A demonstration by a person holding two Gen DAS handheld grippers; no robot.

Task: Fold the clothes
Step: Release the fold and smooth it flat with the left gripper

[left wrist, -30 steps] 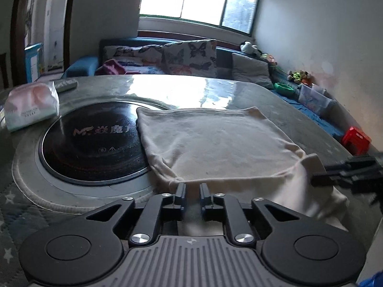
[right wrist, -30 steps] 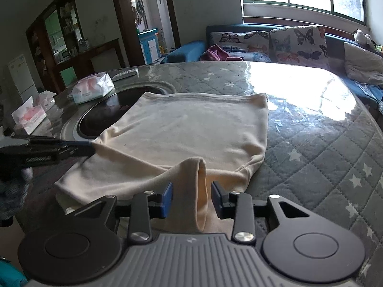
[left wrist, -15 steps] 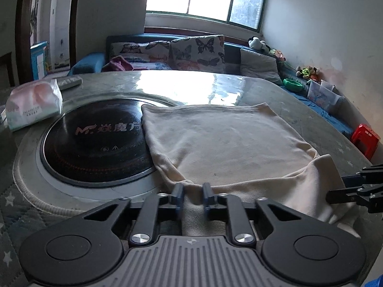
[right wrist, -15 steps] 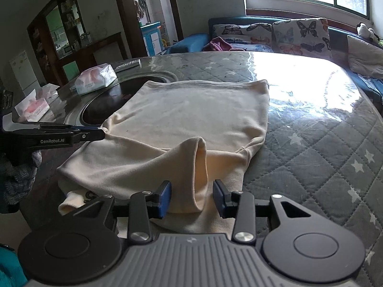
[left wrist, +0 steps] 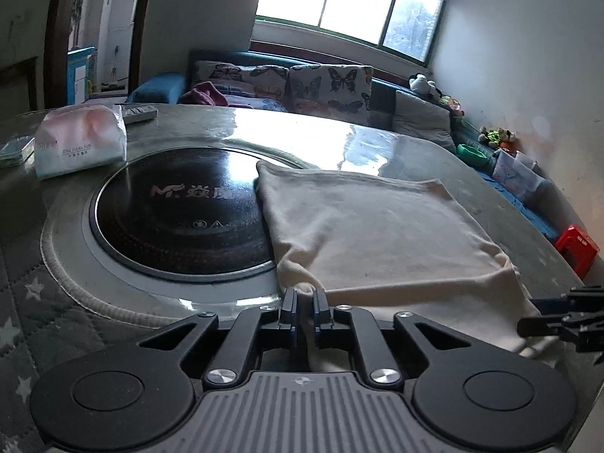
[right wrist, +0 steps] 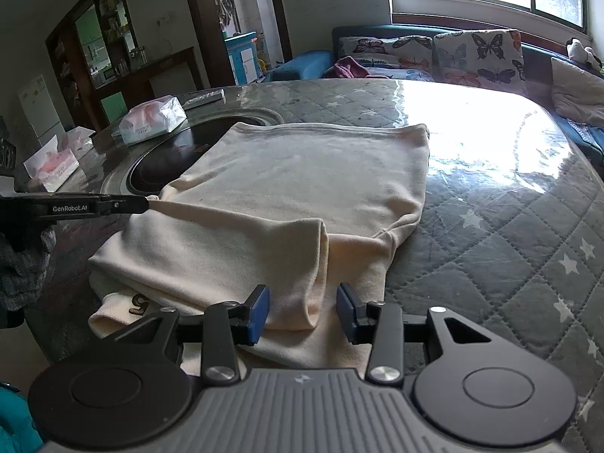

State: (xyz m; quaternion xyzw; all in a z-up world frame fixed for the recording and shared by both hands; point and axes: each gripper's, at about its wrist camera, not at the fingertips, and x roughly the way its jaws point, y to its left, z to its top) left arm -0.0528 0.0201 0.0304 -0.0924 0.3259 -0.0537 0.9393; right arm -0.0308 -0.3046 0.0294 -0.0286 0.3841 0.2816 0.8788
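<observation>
A cream garment (left wrist: pixel 377 226) lies flat on the table, its left edge over the black cooktop. My left gripper (left wrist: pixel 304 298) is shut on a bunched bit of its near left edge; the right wrist view shows that gripper (right wrist: pixel 145 202) pinching the cloth from the left. My right gripper (right wrist: pixel 302 309) stands open at the near edge of the garment (right wrist: pixel 302 173). A folded-over sleeve lies between its blue pads, with a gap on the right side. In the left wrist view the right gripper (left wrist: pixel 526 315) shows at the far right.
A round black cooktop (left wrist: pixel 181 219) is set into the table. A tissue pack (left wrist: pixel 79 143) and a remote (left wrist: pixel 137 113) lie behind it, and a tissue box (right wrist: pixel 53 166) stands at the left. The quilted star cover (right wrist: pixel 509 245) stretches right. A sofa (left wrist: pixel 324 87) lines the wall.
The left jaws have narrowed onto the garment's near edge, and the cloth now bunches between them. The right gripper has stayed in place over the sleeve.
</observation>
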